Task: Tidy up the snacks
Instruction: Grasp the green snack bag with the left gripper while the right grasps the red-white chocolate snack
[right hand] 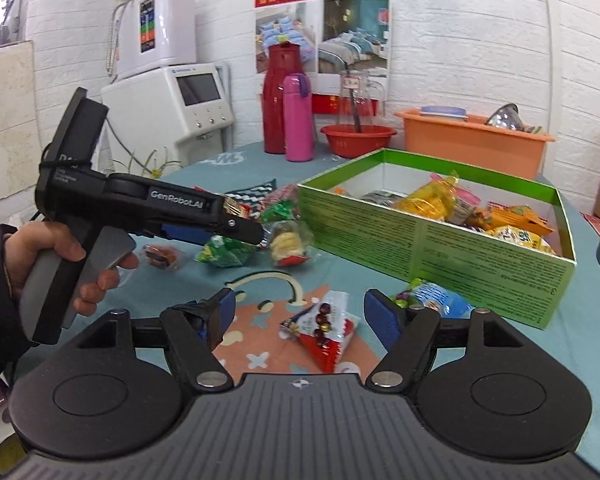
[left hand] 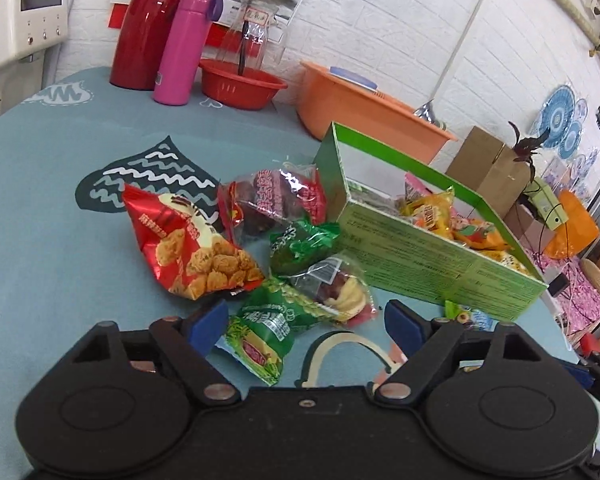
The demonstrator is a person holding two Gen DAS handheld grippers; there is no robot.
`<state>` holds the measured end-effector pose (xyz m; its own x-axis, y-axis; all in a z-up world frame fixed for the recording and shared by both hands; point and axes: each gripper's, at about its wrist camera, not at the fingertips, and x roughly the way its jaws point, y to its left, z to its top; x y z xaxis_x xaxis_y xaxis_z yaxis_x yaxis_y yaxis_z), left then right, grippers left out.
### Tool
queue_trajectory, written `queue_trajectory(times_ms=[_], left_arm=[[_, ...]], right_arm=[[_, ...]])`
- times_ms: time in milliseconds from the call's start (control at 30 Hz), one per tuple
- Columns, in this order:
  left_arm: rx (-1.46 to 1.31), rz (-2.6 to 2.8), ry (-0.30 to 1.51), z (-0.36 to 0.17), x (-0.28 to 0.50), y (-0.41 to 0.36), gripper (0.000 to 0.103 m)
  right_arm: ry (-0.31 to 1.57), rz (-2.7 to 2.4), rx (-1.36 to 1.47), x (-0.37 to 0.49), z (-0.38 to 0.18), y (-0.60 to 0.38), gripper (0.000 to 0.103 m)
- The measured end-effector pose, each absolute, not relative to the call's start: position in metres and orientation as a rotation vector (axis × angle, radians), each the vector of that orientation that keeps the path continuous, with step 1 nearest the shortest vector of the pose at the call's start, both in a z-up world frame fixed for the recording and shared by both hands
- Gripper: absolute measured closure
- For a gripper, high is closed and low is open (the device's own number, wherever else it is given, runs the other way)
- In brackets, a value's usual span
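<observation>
A green cardboard box [left hand: 416, 264] [right hand: 424, 236] holds several yellow and orange snack packs. Loose snacks lie on the blue tablecloth beside it: a red nugget bag [left hand: 192, 252], a dark red pack [left hand: 276, 200], green packs [left hand: 300, 244] and a clear pack with red and yellow pieces [left hand: 336, 288]. My left gripper [left hand: 306, 322] is open, just above a green packet [left hand: 264, 332]. My right gripper [right hand: 298, 314] is open over a red-and-white chocolate packet [right hand: 326, 330]. The left gripper also shows in the right wrist view [right hand: 236, 224], held by a hand.
A red flask [left hand: 156, 20], a pink bottle [left hand: 186, 48], a red bowl [left hand: 240, 84] and an orange tub [left hand: 360, 104] stand at the back of the table. A blue-and-white packet [right hand: 440, 296] lies against the box front. The table edge is at right.
</observation>
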<state>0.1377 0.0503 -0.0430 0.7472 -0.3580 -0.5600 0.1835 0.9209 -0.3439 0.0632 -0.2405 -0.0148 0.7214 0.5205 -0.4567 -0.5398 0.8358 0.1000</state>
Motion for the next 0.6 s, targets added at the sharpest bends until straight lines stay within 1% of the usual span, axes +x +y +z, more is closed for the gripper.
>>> queue_trajectory(times_ms=[33,67,200,233,267,300,333,400,467,600], left_arm=[[-0.267,-0.308,0.678,-0.044,0.137,0.049,0.026],[-0.269,-0.33,0.695,-0.045,0.136,0.049,0.029],[-0.282,-0.381,0.716,-0.046,0.119,0.044,0.028],[-0.284,-0.386,0.716,-0.046,0.115,0.042,0.024],[-0.285,-0.388,0.714,-0.046,0.113,0.041,0.012],[-0.281,-0.384,0.713,-0.045,0.113,0.04,0.006],[-0.274,-0.373,0.712,-0.045,0.114,0.039,0.003],[-0.271,-0.362,0.719,-0.046,0.119,0.038,0.003],[-0.273,-0.361,0.721,-0.047,0.123,0.036,0.0],[-0.259,-0.359,0.722,-0.049,0.128,0.031,0.0]], right_arm=[[0.501,0.574,-0.045,0.065,-0.017,-0.241,0.0],[0.508,0.566,-0.047,0.067,-0.019,-0.241,0.0],[0.536,0.563,-0.045,0.076,-0.026,-0.241,0.0],[0.546,0.56,-0.048,0.078,-0.028,-0.24,0.0],[0.557,0.557,-0.051,0.081,-0.03,-0.24,0.0],[0.566,0.555,-0.053,0.083,-0.031,-0.239,0.0],[0.572,0.555,-0.055,0.085,-0.033,-0.238,0.0],[0.578,0.558,-0.057,0.088,-0.035,-0.237,0.0],[0.584,0.56,-0.057,0.091,-0.037,-0.236,0.0],[0.591,0.562,-0.064,0.094,-0.039,-0.232,0.002]])
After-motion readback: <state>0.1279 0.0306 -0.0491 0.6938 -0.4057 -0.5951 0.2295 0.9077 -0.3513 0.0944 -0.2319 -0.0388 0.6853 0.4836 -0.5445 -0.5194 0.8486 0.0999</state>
